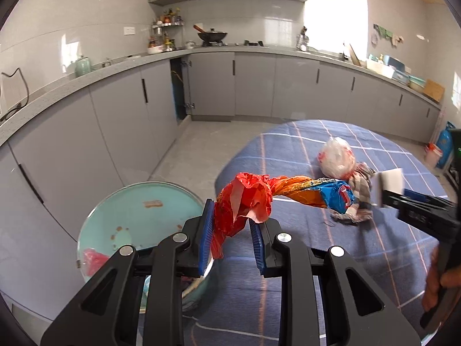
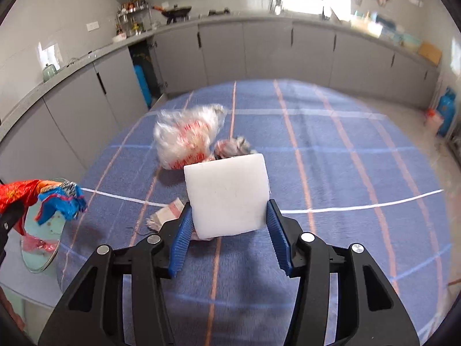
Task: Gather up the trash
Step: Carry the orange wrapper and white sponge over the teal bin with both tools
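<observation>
Left wrist view: the left gripper (image 1: 234, 225) is pinching a twisted red, orange and blue plastic wrapper (image 1: 259, 199) between its blue ribbed pads, the wrapper's loose blue end trailing away ahead and to the right over the blue checked tablecloth (image 1: 360, 259). Just below and to the left of the jaws, a round pale-teal bin (image 1: 138, 216) is sitting on the floor beside the table, a scrap of pink plastic (image 1: 92, 259) lying inside it. Farther ahead and to the right, a crumpled clear-and-red plastic bag (image 1: 337, 158) and a striped grey cloth (image 1: 360, 190) are resting on the tablecloth, near the right gripper (image 1: 386, 190) coming in from the right edge.

Right wrist view: the right gripper (image 2: 230, 225) is holding a white foam block (image 2: 227, 193) between its blue pads, which are standing wide against the block's sides. Directly ahead, the blurred plastic bag (image 2: 187, 135) is lying on the tablecloth (image 2: 345, 173). Far to the left, the wrapper (image 2: 57, 199) is hanging over the bin (image 2: 40, 248).
</observation>
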`<state>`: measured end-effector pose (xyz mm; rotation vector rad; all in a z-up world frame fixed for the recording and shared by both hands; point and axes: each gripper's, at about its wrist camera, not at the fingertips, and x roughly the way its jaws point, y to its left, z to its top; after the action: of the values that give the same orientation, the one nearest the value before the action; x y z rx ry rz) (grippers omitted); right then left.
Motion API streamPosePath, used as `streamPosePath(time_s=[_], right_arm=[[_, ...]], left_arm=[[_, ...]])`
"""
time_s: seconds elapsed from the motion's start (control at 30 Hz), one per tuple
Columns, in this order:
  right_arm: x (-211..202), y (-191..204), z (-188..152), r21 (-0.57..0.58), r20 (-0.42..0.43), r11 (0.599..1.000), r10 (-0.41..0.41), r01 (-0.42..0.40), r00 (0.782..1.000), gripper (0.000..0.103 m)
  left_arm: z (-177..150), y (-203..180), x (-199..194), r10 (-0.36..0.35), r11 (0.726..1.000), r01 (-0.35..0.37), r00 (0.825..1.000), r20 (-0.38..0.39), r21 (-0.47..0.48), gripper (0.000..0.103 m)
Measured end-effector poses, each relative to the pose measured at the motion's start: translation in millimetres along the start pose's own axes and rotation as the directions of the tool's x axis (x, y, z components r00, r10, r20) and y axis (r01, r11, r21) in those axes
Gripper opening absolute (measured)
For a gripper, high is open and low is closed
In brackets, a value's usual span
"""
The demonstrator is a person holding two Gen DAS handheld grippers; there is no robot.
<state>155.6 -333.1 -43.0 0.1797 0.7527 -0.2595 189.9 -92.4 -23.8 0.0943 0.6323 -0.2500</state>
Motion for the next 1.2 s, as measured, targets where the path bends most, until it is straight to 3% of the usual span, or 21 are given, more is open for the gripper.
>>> streamPosePath(time_s=[0.17, 0.6, 1.2], right_arm=[[-39, 33, -9, -0.09, 0.108, 0.996, -0.007, 0.016, 0.994, 0.051], [-53, 105, -24, -0.186, 0.116, 0.98, 0.099, -0.076, 0.988, 0.051], [-60, 188, -34, -0.301, 0.096, 0.937, 0.215, -0.178, 0.972, 0.051]], left_arm=[[0, 15, -9, 0.039, 0.999, -0.039, 0.999, 0.016, -0.032, 0.025], [-18, 79, -27, 0.146, 0.983, -0.145, 0.989, 0.001, -0.117, 0.025], [-35, 143, -36, 0.233, 0.948, -0.232, 0.972, -0.023, -0.219, 0.025]])
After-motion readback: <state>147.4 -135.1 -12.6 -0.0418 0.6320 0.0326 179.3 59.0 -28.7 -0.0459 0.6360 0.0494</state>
